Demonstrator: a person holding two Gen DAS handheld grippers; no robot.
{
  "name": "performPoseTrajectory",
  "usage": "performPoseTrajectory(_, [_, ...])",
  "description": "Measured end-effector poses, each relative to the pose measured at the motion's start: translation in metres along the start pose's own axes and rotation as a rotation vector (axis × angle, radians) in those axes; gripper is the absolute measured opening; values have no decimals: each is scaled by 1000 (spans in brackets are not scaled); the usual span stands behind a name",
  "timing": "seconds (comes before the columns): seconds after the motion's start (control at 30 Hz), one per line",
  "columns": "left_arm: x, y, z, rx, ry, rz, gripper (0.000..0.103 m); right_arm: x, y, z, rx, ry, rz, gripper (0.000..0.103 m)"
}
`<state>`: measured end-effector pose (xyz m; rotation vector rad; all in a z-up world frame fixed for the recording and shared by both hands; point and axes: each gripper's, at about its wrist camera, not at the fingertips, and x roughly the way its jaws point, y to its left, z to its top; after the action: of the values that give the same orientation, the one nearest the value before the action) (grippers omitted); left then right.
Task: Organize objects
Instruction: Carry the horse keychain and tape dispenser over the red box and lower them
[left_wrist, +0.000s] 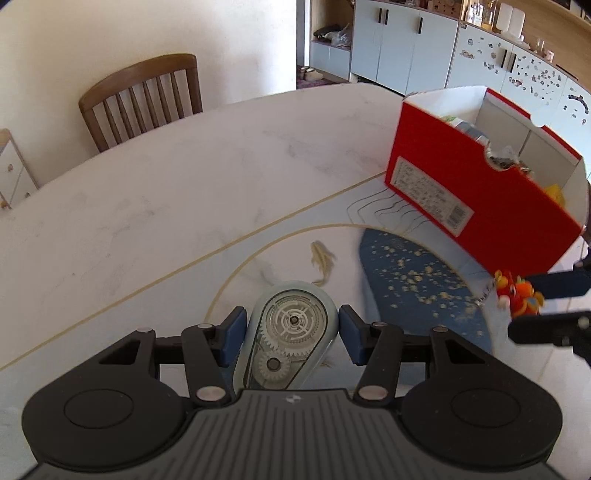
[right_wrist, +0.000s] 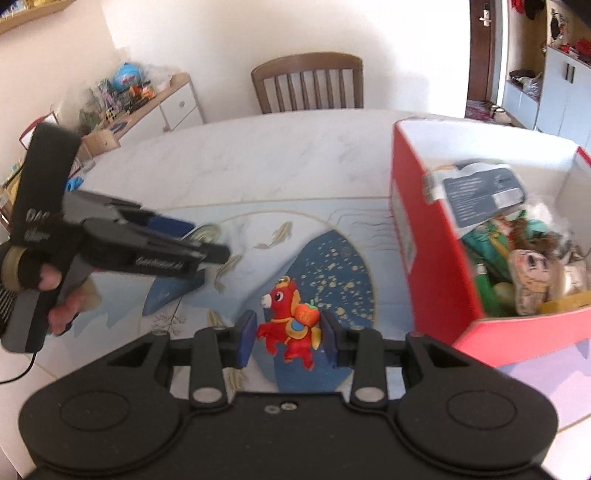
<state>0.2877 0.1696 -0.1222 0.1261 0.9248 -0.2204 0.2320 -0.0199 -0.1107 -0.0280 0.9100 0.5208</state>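
Note:
A clear correction tape dispenser (left_wrist: 291, 332) with white gears sits between the blue pads of my left gripper (left_wrist: 291, 321), which is shut on it above the mat. My right gripper (right_wrist: 288, 332) is shut on a small red and orange toy figure (right_wrist: 291, 325), held off the table. The red cardboard box (right_wrist: 428, 236) stands open to the right of both grippers, with several items inside. In the left wrist view the right gripper (left_wrist: 521, 306) carries the toy figure (left_wrist: 517, 295) just below the red cardboard box (left_wrist: 480, 184). The left gripper (right_wrist: 207, 245) shows at the left of the right wrist view, in a gloved hand (right_wrist: 40, 277).
A pale blue mat (right_wrist: 258, 221) with fish and a dark blue patch covers the near part of the white marble table (left_wrist: 184, 177). A wooden chair (left_wrist: 144, 96) stands behind the table. A low cabinet (right_wrist: 162, 103) with toys is at the far left, grey cupboards (left_wrist: 406, 40) at the far right.

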Motion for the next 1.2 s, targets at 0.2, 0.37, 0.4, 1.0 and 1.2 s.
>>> performPoseTrajectory(0.2, [-35, -16, 14, -26, -40, 5, 53, -33, -14, 5, 7, -50, -14, 35])
performPoseTrajectory(0.37, [-57, -37, 33, -28, -72, -5, 53, -61, -31, 14, 4, -100, -28, 35])
performPoseTrajectory(0.4, [-60, -42, 37, -30, -77, -11, 53, -66, -36, 15, 3, -112, -28, 35])
performPoseTrajectory(1.0, [-43, -154, 111, 57, -93, -33, 53, -106, -152, 33, -40, -193, -139, 35])
performPoseTrajectory(1.2, [-19, -186, 133, 84, -72, -39, 53, -98, -186, 33, -51, -169, -161, 35])
